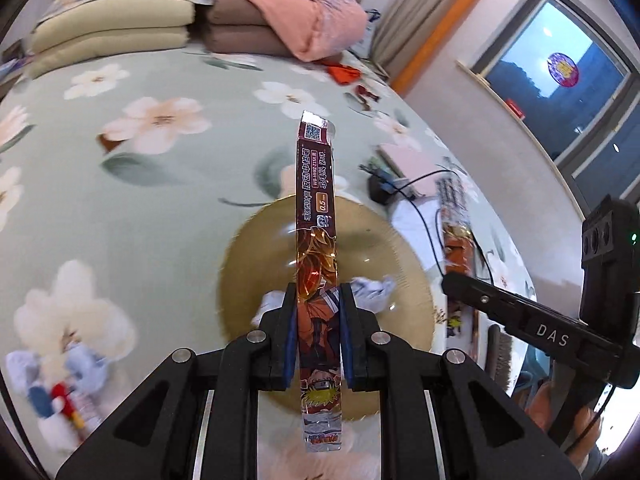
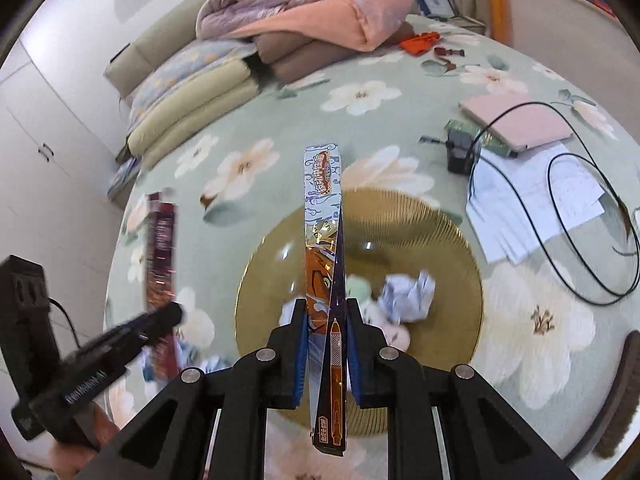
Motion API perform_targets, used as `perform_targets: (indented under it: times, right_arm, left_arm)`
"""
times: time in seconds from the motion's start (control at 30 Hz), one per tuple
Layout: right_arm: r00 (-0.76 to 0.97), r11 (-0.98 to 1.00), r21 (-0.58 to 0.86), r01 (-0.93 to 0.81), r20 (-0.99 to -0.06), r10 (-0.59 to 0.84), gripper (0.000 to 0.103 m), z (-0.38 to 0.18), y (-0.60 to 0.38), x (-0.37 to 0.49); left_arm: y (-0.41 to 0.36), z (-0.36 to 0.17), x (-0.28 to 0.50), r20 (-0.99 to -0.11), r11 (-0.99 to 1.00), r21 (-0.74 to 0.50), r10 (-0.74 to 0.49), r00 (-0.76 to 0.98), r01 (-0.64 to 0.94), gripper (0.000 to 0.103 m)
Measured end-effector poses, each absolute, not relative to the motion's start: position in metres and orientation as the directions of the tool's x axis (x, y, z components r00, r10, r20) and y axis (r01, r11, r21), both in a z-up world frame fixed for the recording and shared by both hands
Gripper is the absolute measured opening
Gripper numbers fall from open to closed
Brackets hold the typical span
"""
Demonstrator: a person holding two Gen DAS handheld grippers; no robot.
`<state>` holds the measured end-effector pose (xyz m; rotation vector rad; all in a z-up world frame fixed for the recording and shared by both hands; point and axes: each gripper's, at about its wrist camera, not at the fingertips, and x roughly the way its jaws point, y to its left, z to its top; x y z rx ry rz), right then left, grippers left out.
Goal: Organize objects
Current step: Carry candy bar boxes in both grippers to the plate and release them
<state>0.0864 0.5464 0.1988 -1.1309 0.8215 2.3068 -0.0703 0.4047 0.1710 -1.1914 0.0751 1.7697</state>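
My left tongs (image 1: 318,320) squeeze a dark red pen box (image 1: 316,216), sticking up mid-frame over the gold plate (image 1: 248,280). My right tongs (image 2: 327,330) squeeze a light blue pen box (image 2: 324,216), also mid-frame. Both boxes are picked up. I think crumpled paper (image 2: 408,294) on the plate still needs sorting.

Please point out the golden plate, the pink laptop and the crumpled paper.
golden plate (image 2: 440,248): right wrist view, bare ribbed rim.
pink laptop (image 2: 520,120): right wrist view, lid.
crumpled paper (image 2: 408,294): right wrist view, middle.
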Motion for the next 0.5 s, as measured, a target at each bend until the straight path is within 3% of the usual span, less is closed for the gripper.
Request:
perform_targets:
  times: [0.03,0.1,0.13,0.2,0.33,0.5]
  right_arm:
    - [-0.568,-0.727,0.31,-0.612,-0.812,0.132,0.016,0.199,0.551,0.083]
    - [-0.57,-0.727,0.31,-0.613,-0.81,0.136,0.016,0.196,0.56,0.077]
    - [-0.577,-0.725,0.323,-0.608,-0.807,0.124,0.019,0.192,0.565,0.074]
    - [-0.536,-0.72,0.31,-0.62,-0.838,0.101,0.052,0.174,0.575,0.064]
    - [-0.514,-0.681,0.331,-0.653,-0.854,0.078,0.053,0.152,0.583,0.07]
    - [-0.48,-0.689,0.312,-0.654,-0.875,0.059,0.053,0.146,0.57,0.087]
  left_arm:
    - [0.411,0.171,-0.069,-0.74,-0.531,-0.423,0.67,-0.059,-0.734,0.015]
    - [0.425,0.166,-0.067,-0.759,-0.562,-0.385,0.644,-0.095,-0.732,0.038]
    - [0.426,0.165,-0.066,-0.759,-0.573,-0.374,0.64,-0.115,-0.729,0.038]
    - [0.429,0.154,-0.066,-0.765,-0.59,-0.372,0.632,-0.123,-0.717,0.041]
    - [0.421,0.129,-0.072,-0.78,-0.595,-0.464,0.625,-0.015,-0.656,0.041]
    - [0.386,0.131,-0.062,-0.79,-0.618,-0.46,0.613,-0.024,-0.638,0.041]
